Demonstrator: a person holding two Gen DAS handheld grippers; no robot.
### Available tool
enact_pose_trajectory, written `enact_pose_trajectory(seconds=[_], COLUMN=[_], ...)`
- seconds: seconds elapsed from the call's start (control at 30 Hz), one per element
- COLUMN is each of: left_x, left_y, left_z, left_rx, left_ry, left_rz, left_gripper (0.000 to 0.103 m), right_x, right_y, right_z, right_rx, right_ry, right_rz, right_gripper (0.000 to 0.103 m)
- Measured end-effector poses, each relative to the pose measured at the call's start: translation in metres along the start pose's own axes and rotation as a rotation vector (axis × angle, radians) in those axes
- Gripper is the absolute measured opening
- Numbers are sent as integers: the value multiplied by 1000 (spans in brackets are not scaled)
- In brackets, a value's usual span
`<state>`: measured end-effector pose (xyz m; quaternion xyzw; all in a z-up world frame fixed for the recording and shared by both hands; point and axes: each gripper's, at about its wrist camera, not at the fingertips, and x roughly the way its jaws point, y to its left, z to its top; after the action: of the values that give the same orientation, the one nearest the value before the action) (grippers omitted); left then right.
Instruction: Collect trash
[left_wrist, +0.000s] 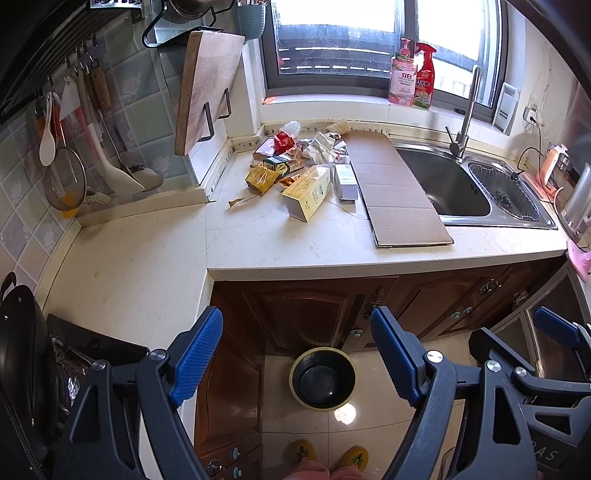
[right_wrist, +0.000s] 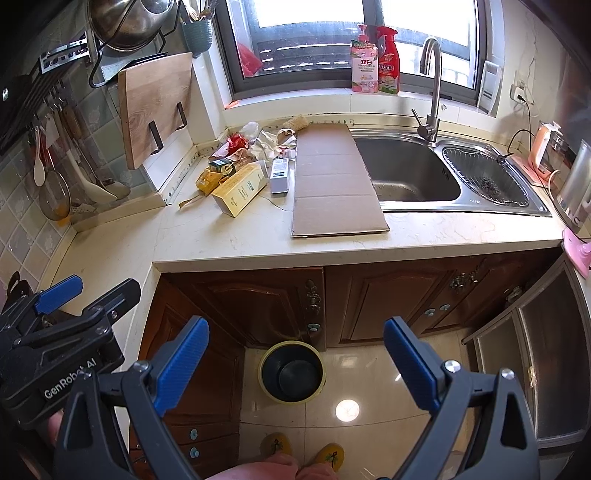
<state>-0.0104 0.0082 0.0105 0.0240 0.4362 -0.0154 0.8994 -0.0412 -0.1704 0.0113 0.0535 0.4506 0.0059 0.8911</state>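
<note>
The trash pile (left_wrist: 295, 162) sits on the countertop (left_wrist: 147, 251), at about 12 o'clock from both grippers and well apart from them, pushed toward the back wall under the window. The trash bin (left_wrist: 322, 378) stands on the floor below, against the cabinet doors, framed between the left gripper's fingers in its own view.

Several things could go wrong from here. The pile is a loose jumble: a yellow carton (left_wrist: 307, 192), a white box (left_wrist: 346, 181), crumpled wrappers and paper. A grip on one piece may drag its neighbours along and knock them off the counter edge. The flat cardboard sheet (left_wrist: 397, 188) lies at 1 o'clock with one long side overhanging the sink (left_wrist: 448, 184); a push from the left could tip it into the basin. The bin mouth is narrow, so a wide carton released off-centre could hit the rim and land on the tiles. What the smallest scraps at the back are I cannot make out.

The left gripper (left_wrist: 297, 356) stands wide open, holding and touching nothing. The right gripper (right_wrist: 295, 363) is likewise spread wide and empty, hanging above the floor in front of the cabinets.
</note>
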Motion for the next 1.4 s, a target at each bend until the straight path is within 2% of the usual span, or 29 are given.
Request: enact_pose_trajectory(seconds=[0.27,0.4,0.67,0.93,1.0,1.1,1.2,1.3,1.4], left_x=[6,14,35,48,51,58,69,81,97], left_y=[-3,-6,-17,-25,-22,-12,5,21,34], left_z=[5,11,31,67,77,93,110,124,139], left_rx=[19,29,61,98,106,105,80,40,4], left_ry=[11,23,26,-38,-59,-115,-146,-146,-109], left_rz=[2,-5,-55,-102,-107,-164,-165,-153,-155], left_gripper=[80,80,80,80,80,80,80,80,80], right_x=[4,9,19,23,24,27,32,40,54], right_y=[-2,-2,-5,-4,-3,-4,-4,-5,-10], right_z=[5,8,17,32,38,48,59,71,88], right_rx=[18,27,72,107,112,129,135,125,106], right_ry=[9,16,25,0,-7,-11,-19,-17,-7], right_rz=[0,-5,-49,-102,-114,-122,-127,-128,-114], right_gripper=[96,92,91,91,91,91,91,91,91])
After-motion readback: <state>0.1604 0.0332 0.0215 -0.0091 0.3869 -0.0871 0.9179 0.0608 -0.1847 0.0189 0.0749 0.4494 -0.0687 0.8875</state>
